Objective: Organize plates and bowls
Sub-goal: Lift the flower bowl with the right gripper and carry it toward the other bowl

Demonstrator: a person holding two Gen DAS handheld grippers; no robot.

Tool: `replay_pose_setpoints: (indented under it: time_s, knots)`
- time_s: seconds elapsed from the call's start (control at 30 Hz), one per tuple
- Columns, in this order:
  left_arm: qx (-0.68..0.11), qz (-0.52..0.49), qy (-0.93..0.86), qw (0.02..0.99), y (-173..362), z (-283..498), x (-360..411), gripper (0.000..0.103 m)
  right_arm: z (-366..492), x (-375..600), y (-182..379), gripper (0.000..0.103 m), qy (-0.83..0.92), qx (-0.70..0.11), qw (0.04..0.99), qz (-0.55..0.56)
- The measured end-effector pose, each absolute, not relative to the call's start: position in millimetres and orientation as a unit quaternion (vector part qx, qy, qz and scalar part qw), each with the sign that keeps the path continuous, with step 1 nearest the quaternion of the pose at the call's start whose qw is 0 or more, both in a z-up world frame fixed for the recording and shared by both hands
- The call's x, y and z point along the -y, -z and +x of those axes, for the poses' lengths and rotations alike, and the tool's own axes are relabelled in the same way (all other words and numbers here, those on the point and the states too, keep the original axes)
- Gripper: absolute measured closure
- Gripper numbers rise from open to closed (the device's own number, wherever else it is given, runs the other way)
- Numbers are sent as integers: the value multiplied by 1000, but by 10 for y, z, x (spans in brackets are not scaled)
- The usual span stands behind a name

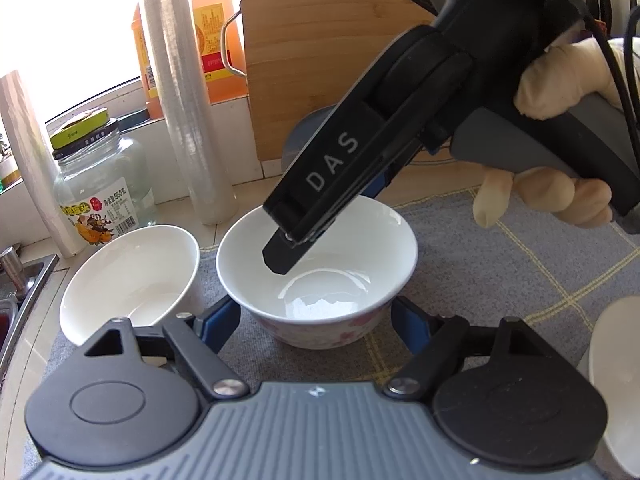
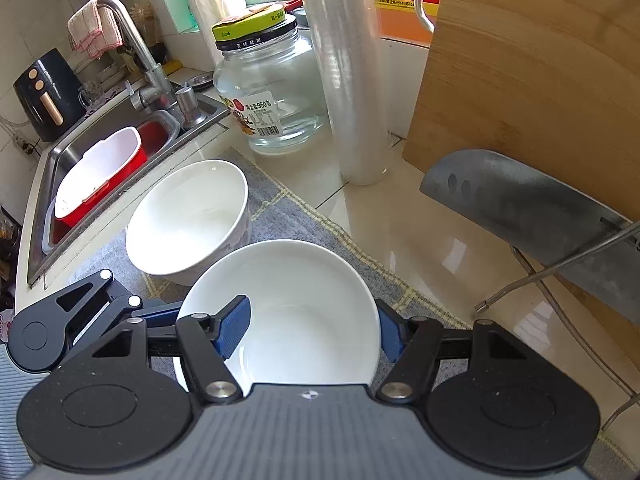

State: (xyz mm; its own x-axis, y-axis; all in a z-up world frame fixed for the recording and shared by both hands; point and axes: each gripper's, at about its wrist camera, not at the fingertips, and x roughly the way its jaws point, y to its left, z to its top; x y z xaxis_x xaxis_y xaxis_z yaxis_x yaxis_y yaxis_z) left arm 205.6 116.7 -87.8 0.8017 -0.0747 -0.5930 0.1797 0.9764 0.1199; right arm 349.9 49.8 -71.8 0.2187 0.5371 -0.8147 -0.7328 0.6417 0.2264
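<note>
A white bowl with pink flowers on its outside (image 1: 320,280) stands on the grey mat (image 1: 500,264). My left gripper (image 1: 316,316) has its blue pads against the bowl's lower sides, one on each side. In the right wrist view the same bowl (image 2: 296,320) fills the middle. My right gripper (image 2: 310,330) straddles its wall with jaws wide apart, one pad inside and the other outside the rim. In the left wrist view its inner finger (image 1: 286,250) reaches down into the bowl. A plain white bowl (image 1: 132,280) (image 2: 188,216) sits just to the left, apart from both grippers.
A glass jar (image 1: 100,184), a cling-film roll (image 1: 188,120) and a wooden cutting board (image 1: 320,40) line the back. A cleaver (image 2: 540,208) rests against the board. The sink (image 2: 48,184) with a red basin lies left. Another white dish (image 1: 616,380) shows at the right edge.
</note>
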Motion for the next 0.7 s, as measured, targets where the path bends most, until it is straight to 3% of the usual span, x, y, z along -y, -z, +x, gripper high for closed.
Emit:
replay_pose_setpoints:
  time_s: [0.7]
  knots:
    - [-324,84,102,937,558,1833,-1163,21,3140,-328,341,32,-418,-462,777,-86]
